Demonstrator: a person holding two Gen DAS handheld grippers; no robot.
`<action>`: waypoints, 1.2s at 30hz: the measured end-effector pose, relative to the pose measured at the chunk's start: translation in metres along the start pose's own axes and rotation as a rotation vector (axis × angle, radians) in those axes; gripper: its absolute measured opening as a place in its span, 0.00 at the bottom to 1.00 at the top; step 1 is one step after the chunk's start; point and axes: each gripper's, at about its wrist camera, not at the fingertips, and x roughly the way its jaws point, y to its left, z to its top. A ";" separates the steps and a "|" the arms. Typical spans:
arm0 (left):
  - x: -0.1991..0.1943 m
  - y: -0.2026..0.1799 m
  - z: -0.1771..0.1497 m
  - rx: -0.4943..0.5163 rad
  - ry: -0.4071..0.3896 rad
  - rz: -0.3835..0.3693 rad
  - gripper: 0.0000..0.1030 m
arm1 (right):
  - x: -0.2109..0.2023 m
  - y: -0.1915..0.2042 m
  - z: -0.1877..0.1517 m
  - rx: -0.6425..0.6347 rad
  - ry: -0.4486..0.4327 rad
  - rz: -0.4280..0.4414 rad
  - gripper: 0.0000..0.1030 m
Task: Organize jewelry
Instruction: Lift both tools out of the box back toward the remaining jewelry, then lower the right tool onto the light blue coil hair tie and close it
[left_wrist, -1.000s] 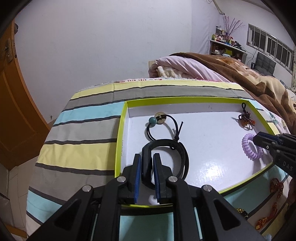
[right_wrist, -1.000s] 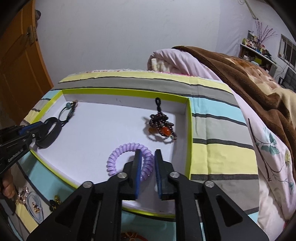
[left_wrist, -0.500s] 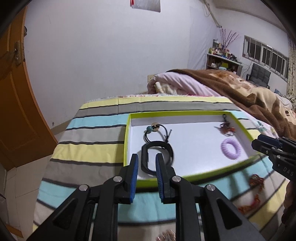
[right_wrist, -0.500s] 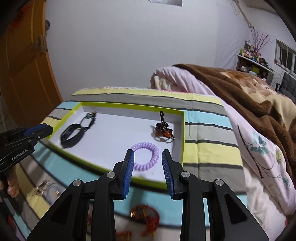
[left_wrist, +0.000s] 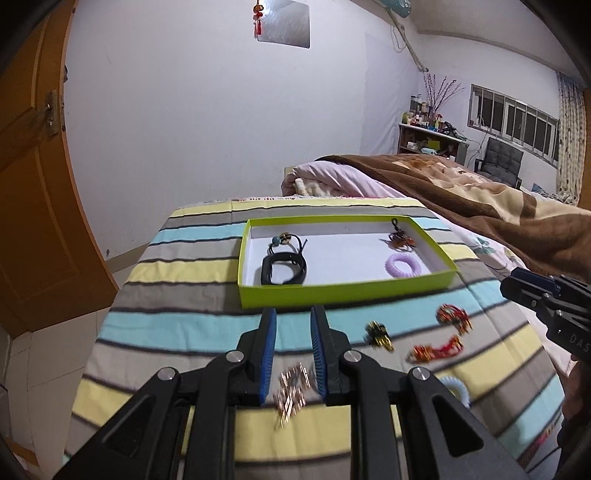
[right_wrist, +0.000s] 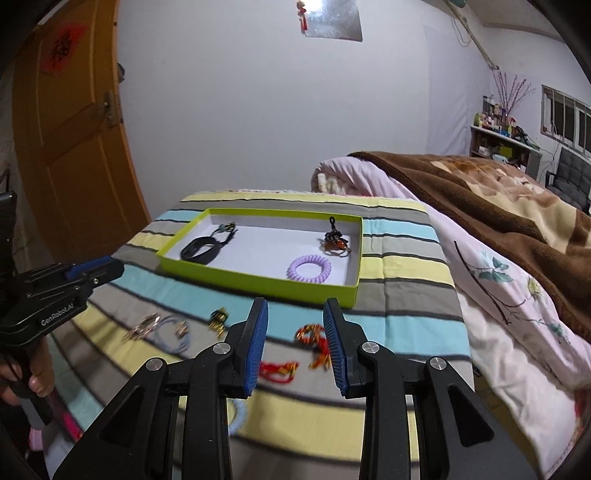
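A lime-green tray (left_wrist: 343, 291) (right_wrist: 258, 282) lies on the striped bed cover. In it are a black band (left_wrist: 282, 270) (right_wrist: 201, 250), a black cord with a teal bead (left_wrist: 286, 242), a purple coil hair tie (left_wrist: 403, 265) (right_wrist: 309, 268) and a dark beaded charm (left_wrist: 399, 238) (right_wrist: 335, 242). My left gripper (left_wrist: 293, 319) is open and empty, in front of the tray, above a gold piece (left_wrist: 291, 391). My right gripper (right_wrist: 295, 314) is open and empty, above red-and-gold pieces (right_wrist: 314, 338).
More loose pieces lie on the cover: a black-gold clip (left_wrist: 378, 332) (right_wrist: 218, 319), red bracelets (left_wrist: 452, 317), a pale blue coil (left_wrist: 456, 389) (right_wrist: 173, 334). A brown blanket (right_wrist: 480, 206) lies to the right, an orange door (left_wrist: 33, 184) to the left.
Both grippers let go of the black band and the purple hair tie, opened wider and pulled back and up from the tray. The loose pieces on the cover came into view.
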 end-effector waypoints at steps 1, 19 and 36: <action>-0.004 0.000 -0.003 0.001 0.000 -0.001 0.19 | -0.005 0.002 -0.003 0.001 -0.004 0.004 0.31; -0.052 -0.003 -0.048 -0.045 -0.008 -0.011 0.19 | -0.051 0.009 -0.045 0.018 0.008 0.056 0.31; -0.047 -0.002 -0.060 -0.069 0.028 -0.039 0.19 | -0.042 0.011 -0.052 0.024 0.048 0.077 0.31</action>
